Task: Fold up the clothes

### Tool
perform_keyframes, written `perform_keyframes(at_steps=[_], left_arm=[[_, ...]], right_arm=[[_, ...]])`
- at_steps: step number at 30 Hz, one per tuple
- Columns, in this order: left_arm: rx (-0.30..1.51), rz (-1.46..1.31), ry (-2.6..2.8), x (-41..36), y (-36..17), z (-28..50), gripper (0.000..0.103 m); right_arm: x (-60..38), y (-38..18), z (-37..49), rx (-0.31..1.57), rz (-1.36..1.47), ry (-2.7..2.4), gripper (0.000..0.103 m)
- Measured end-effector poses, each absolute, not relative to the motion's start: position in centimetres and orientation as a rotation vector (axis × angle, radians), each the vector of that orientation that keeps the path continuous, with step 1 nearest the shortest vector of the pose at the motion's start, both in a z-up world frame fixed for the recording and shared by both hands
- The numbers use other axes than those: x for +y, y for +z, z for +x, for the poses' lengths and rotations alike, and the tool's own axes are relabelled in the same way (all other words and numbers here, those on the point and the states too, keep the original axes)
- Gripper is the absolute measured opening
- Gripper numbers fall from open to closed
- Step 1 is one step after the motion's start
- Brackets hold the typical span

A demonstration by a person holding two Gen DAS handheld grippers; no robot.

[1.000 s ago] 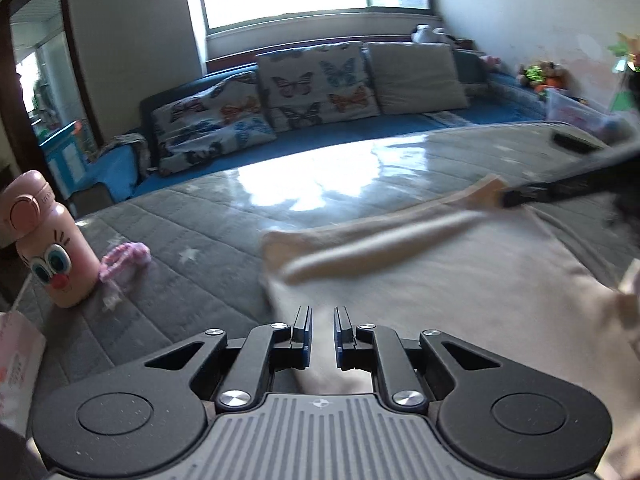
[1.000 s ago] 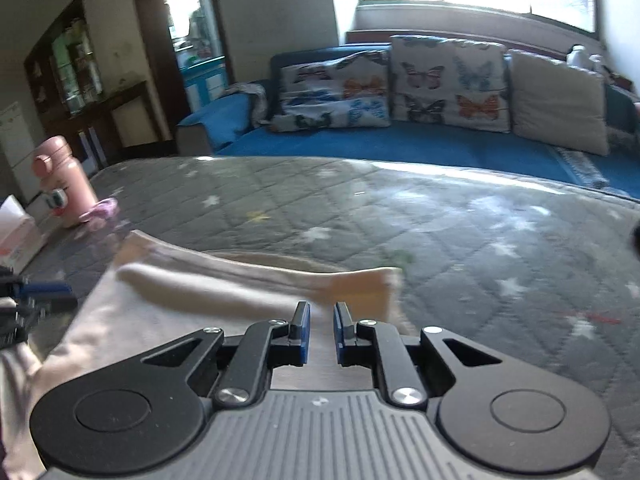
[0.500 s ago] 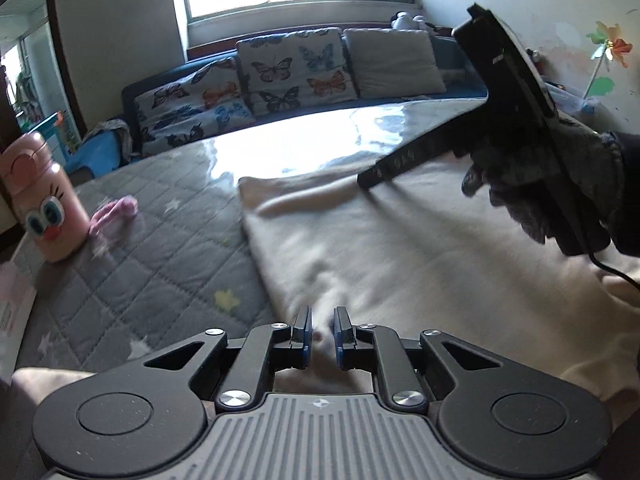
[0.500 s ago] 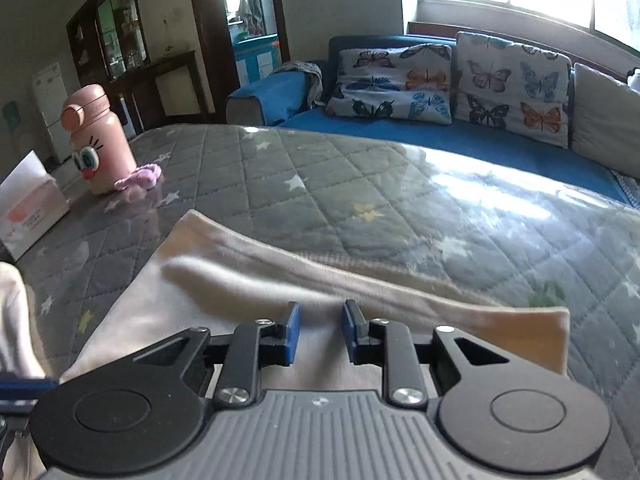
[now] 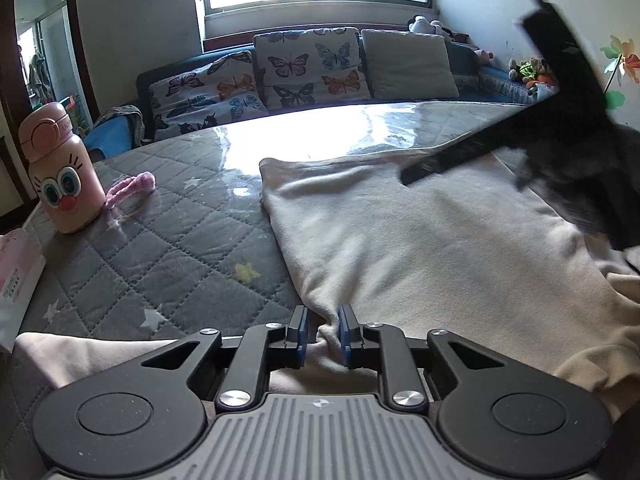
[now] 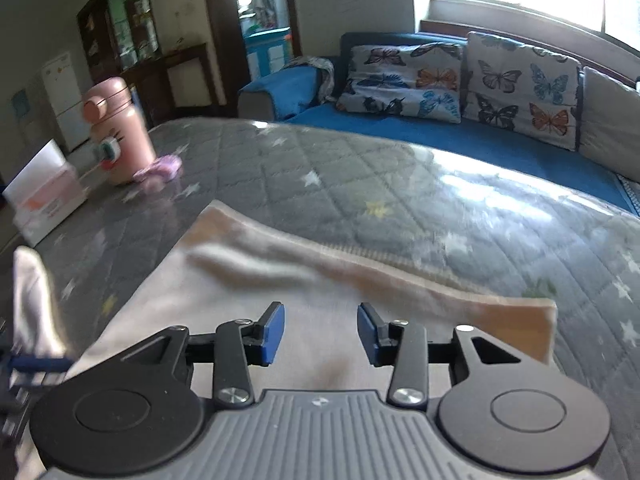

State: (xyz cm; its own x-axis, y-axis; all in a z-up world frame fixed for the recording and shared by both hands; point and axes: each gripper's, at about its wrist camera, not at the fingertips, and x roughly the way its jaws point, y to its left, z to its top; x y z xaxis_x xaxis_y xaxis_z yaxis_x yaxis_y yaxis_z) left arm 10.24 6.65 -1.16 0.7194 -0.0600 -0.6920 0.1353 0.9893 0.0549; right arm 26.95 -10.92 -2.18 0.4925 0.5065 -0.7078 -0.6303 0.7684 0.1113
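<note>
Grey quilted star-print table, bare toward the blue sofa. Cream knit garment lies flat; left tongs pinch its near edge, right tongs spread wide above it.

A cream garment lies spread flat on the grey quilted mattress, to the right of the pink bottle. Its far edge is folded over into a thick band, and its near left edge is bunched into a small pleat.
</note>
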Motion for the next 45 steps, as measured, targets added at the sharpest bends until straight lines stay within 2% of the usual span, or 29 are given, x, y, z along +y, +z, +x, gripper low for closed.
perform_keyframes(at_steps=[16,20,23,33,40,45], left_arm=[[0.741,0.144,-0.073,5.2,-1.0,9.3,0.022],[0.726,0.16,-0.089,4.2,-0.5,8.2,0.028],[0.718,0.165,-0.109,3.3,-0.2,7.5,0.029],[0.711,0.202,-0.262,-1.4,-0.4,6.0,0.029],[0.721,0.268,-0.306,-2.8,-1.6,4.6,0.03],[0.716,0.27,-0.297,-2.7,-1.2,4.2,0.03]], right_arm=[[-17.8,-1.3,12.8,0.859,-0.254,0.762,0.042],[-19.4,-1.5,9.9,0.856,-0.262,0.755,0.043],[-20.5,-1.4,8.1,0.839,-0.257,0.748,0.044],[-23.3,-1.2,6.0,0.869,-0.205,0.737,0.044],[-23.6,0.5,5.5,0.796,-0.13,0.78,0.044],[-22.5,-1.2,6.0,0.846,-0.105,0.8,0.044]])
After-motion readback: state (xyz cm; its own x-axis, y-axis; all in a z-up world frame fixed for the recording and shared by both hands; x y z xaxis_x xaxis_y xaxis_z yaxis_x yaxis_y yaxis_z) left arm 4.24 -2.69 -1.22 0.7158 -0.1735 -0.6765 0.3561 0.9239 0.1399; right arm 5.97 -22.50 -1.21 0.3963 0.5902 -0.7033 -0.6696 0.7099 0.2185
